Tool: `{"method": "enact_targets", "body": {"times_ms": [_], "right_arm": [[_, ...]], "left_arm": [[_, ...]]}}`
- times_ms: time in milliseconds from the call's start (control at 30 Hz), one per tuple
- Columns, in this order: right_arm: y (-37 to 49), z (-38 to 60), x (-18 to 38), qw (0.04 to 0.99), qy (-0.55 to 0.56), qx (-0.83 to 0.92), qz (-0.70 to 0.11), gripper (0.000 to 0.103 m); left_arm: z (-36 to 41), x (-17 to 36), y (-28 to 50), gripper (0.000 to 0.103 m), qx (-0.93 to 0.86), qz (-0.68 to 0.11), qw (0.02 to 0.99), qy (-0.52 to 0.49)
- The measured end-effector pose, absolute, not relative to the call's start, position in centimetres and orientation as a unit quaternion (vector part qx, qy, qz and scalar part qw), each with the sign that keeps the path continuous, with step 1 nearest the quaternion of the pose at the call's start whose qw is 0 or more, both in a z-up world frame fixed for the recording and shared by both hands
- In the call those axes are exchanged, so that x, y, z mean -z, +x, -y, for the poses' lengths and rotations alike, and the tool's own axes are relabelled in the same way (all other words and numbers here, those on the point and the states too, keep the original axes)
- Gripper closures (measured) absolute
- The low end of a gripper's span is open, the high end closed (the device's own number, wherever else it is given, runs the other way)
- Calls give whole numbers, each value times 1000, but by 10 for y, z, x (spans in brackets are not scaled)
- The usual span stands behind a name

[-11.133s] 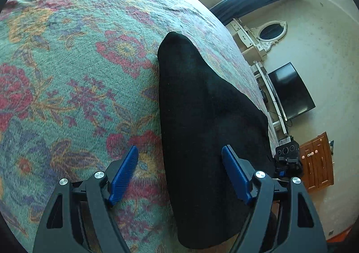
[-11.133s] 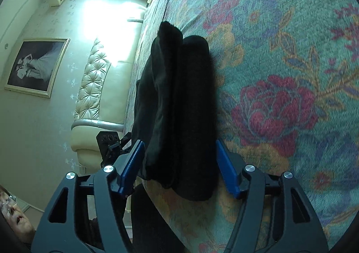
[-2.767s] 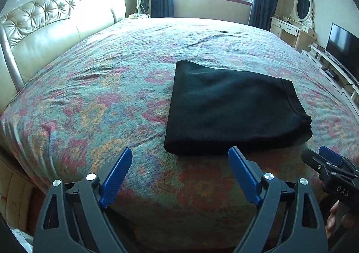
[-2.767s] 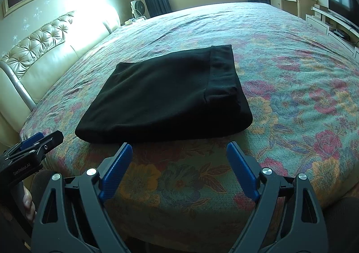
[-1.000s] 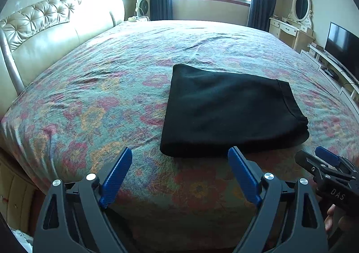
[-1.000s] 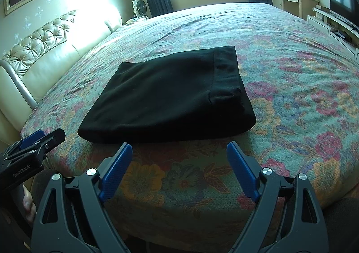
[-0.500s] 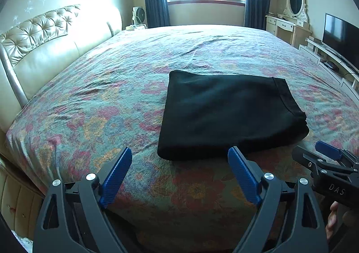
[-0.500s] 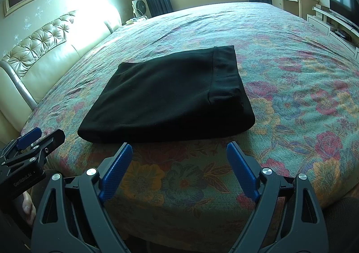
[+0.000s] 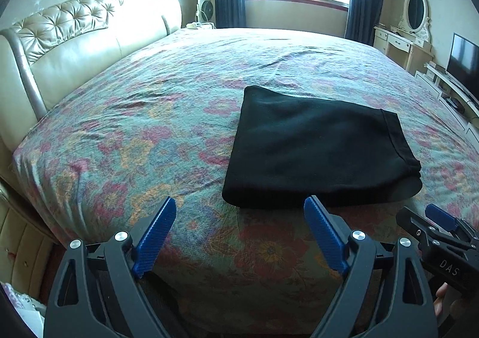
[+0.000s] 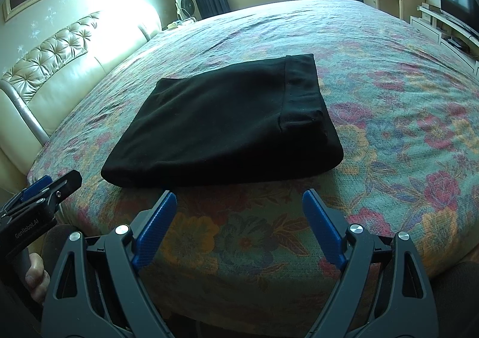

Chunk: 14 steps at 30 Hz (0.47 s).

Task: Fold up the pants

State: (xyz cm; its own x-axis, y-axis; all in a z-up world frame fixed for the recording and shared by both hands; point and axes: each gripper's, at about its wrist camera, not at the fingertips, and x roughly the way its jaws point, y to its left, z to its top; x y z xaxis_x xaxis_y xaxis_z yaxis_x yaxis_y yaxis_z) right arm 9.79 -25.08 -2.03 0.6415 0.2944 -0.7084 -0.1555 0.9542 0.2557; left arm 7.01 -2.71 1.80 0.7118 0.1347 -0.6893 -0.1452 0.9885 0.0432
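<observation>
I have both hands pulled back off the bed (image 9: 125, 116); the black pants (image 9: 317, 146) now lie folded in a neat rectangle near its edge. Left gripper (image 9: 239, 233) and right gripper (image 10: 238, 225) gape wide, empty. Folding looks finished.

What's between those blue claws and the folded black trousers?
Only bare floral bedspread separates the open right gripper from the pants; the left wrist view shows likewise.

At the lower right of the left wrist view the right gripper (image 9: 442, 251) bears the white letters "DAS" on its black body, and at the lower left of the right wrist view the left gripper (image 10: 33, 212) reads "GenRobot.AI".
</observation>
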Motion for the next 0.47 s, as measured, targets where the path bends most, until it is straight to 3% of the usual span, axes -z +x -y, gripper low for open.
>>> {"method": "enact_targets", "body": {"times_ms": [133,467], "right_arm": [[99,251,22,899,89,-126,-409,17],[101,263,20,902,101,-116,-404,17]], "left_arm": [[33,-22,71,17,-65,-355,932,36],[39,-23,69,17,-28,-357,933,28]]}}
